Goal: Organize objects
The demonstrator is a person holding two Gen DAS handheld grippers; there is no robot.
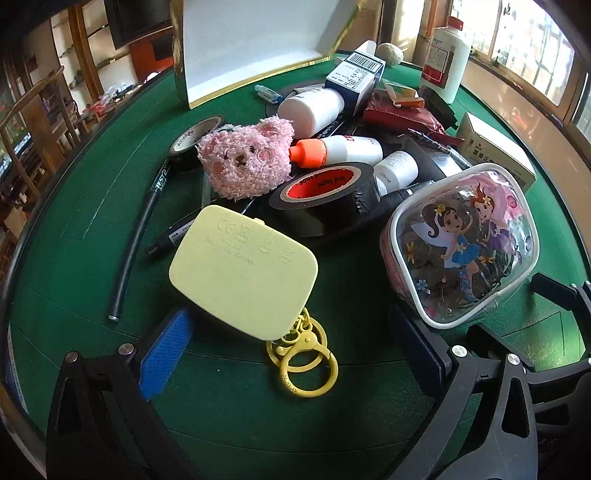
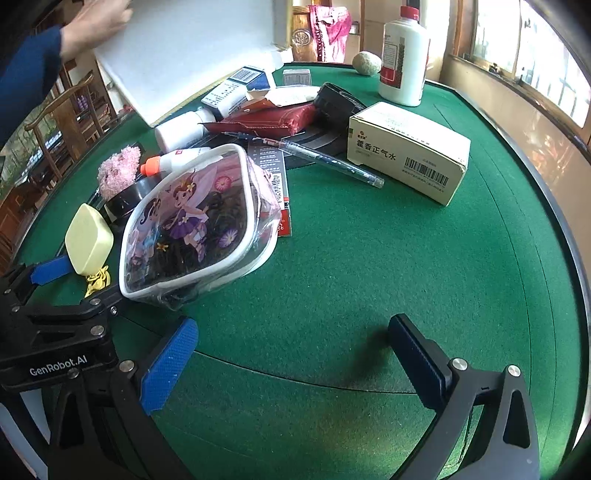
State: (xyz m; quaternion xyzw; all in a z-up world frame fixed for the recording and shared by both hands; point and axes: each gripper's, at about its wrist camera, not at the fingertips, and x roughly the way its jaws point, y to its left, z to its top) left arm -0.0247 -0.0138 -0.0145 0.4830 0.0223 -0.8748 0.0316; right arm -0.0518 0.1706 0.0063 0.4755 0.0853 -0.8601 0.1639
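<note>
A pile of small objects lies on the green felt table point(image 1: 92, 266). My left gripper point(image 1: 291, 354) is open, its jaws wide apart. Between them lie a pale yellow case point(image 1: 243, 269) and its yellow key rings point(image 1: 303, 354). A clear fairy-print pouch point(image 1: 461, 251) sits by the right finger. Behind are a pink plush bear point(image 1: 247, 155), black tape point(image 1: 325, 192) and a glue bottle with an orange cap point(image 1: 332, 149). My right gripper point(image 2: 295, 354) is open and empty over bare felt, right of the pouch point(image 2: 199, 225). The left gripper point(image 2: 66, 280) shows at that view's left.
An open white box point(image 1: 251, 40) stands at the back, with a hand point(image 2: 96, 26) on it. A beige medicine box point(image 2: 406, 151), a pen point(image 2: 325, 158), a red packet point(image 2: 266, 118), white bottles point(image 2: 404, 55) and a stone point(image 2: 365, 62) lie around.
</note>
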